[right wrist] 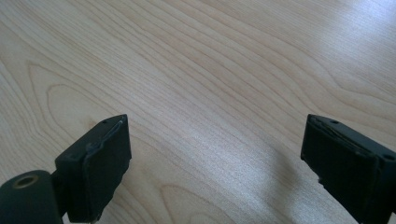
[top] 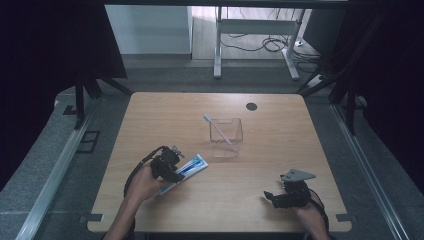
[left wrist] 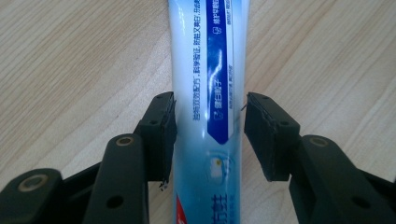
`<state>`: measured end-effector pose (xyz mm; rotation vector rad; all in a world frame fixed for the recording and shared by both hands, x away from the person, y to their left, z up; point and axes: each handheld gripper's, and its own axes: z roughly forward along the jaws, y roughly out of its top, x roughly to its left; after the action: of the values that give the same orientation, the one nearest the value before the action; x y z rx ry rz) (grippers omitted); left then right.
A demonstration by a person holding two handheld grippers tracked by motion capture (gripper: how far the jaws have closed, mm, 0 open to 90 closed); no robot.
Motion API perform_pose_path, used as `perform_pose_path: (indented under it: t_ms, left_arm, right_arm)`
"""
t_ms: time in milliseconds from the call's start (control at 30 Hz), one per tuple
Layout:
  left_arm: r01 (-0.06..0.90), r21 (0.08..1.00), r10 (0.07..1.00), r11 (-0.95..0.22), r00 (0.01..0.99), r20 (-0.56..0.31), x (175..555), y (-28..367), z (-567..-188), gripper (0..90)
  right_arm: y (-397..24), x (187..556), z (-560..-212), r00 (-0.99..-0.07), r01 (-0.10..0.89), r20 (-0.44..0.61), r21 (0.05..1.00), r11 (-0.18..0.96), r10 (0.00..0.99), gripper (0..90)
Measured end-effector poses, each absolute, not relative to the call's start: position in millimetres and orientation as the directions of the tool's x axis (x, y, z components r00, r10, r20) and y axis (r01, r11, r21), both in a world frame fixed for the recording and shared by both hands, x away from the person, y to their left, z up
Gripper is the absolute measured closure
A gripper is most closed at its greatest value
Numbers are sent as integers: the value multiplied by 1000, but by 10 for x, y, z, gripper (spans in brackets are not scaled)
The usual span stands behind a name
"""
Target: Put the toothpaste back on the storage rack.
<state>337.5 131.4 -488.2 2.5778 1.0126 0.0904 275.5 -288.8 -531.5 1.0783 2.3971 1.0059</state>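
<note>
Left gripper view showed the left gripper [left wrist: 210, 135] fingers narrowly straddling the toothpaste tube [left wrist: 208, 93] lying flat between them, unpinched; the right gripper's [right wrist: 215, 163] fingers stood wide, idle.

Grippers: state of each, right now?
Left gripper: open, jaws either side of the toothpaste tube, right pad off it.
Right gripper: open, nothing between the jaws.

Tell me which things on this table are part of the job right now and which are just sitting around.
In the job:
toothpaste tube, lying between the left claw pads
clear holder, toothbrush standing in it

Lying about:
right claw, open over bare table
black round spot at the table's far edge
</note>
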Motion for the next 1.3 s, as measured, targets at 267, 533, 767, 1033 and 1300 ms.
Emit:
perform_pose_path:
  t_ms: [267, 533, 767, 1033, 1300]
  left_arm:
    - [643, 314, 660, -698, 748, -67, 3481, 1195, -4930, 494]
    - [644, 275, 655, -714, 753, -62, 3550, 1113, -4983, 477]
    - [646, 253, 656, -720, 753, -58, 3576, 1071, -5026, 479]
    - [652, 268, 662, -709, 747, -63, 3564, 1096, -4968, 657]
    - [667, 313, 670, -676, 733, -115, 3566, 1200, -4952, 716]
  right_arm:
    - [-2894, 2757, -5315, -662, 518, -9, 717, 467, 749, 85]
    - [-2893, 2757, -5314, -663, 517, -11, 717, 468, 748, 85]
    - [-2895, 2754, -5307, -662, 513, -13, 722, 465, 749, 86]
    - [-2898, 2754, -5304, -662, 511, -16, 722, 466, 750, 86]
    - [-2907, 2755, -5303, -659, 512, -14, 724, 462, 752, 87]
